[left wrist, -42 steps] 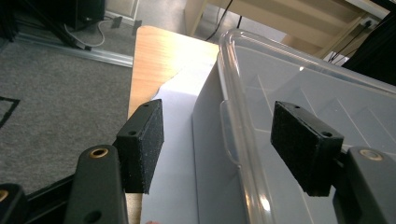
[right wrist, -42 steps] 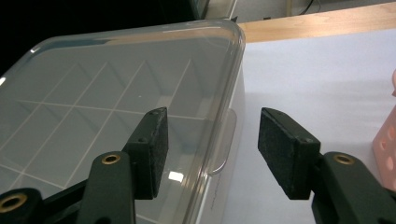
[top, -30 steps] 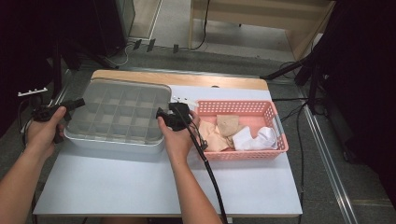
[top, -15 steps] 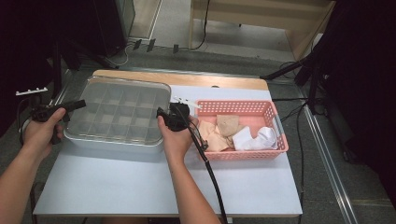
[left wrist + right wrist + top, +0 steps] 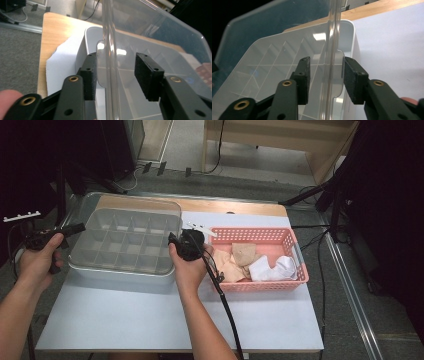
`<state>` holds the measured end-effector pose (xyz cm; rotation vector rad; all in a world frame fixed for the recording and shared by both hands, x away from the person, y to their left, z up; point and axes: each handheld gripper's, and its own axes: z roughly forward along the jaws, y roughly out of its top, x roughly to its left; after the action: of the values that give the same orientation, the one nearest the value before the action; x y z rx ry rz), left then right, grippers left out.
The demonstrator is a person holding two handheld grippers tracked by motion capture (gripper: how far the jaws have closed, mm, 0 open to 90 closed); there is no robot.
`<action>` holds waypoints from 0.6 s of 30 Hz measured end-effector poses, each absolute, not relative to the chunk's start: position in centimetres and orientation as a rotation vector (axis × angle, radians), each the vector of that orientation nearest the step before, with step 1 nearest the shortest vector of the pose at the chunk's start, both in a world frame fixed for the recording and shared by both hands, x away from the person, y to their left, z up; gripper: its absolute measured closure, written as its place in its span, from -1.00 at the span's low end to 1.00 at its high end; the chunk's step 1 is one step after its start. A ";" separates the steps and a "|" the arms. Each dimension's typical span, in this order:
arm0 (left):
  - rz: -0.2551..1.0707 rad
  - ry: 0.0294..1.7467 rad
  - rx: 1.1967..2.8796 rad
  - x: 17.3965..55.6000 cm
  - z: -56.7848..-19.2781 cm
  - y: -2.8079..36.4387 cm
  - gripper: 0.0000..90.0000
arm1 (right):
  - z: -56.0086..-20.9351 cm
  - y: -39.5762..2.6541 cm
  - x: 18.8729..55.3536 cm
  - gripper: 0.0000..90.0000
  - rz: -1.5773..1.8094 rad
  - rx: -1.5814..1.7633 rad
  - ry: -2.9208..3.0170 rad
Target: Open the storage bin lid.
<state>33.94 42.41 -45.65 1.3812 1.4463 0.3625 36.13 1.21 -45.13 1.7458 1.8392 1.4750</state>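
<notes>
Lid rim (image 5: 108, 50) between open jaws, both grippers.

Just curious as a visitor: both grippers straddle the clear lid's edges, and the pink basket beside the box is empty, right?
Not quite. The basket isn't empty: the high view shows beige and white cloth in it. The rest holds: the left gripper and right gripper each straddle an edge of the lid over the box.

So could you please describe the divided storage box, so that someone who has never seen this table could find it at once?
Start at the white-topped table. The divided box sits on its left half, beside the pink basket of cloth pieces on the right. Unlike the basket, it is pale grey, split into a grid of small compartments, and carries a clear lid that stands lifted between the two grippers.
</notes>
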 end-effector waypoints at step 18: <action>0.353 1.455 1.365 32.2 -43.4 42.2 0.34 | -43.8 0.1 35.4 0.53 1.566 1.800 1.810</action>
<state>32.17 42.21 -43.36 1.3648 1.4552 0.3530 35.36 0.10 -43.85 1.7996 1.8097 1.5656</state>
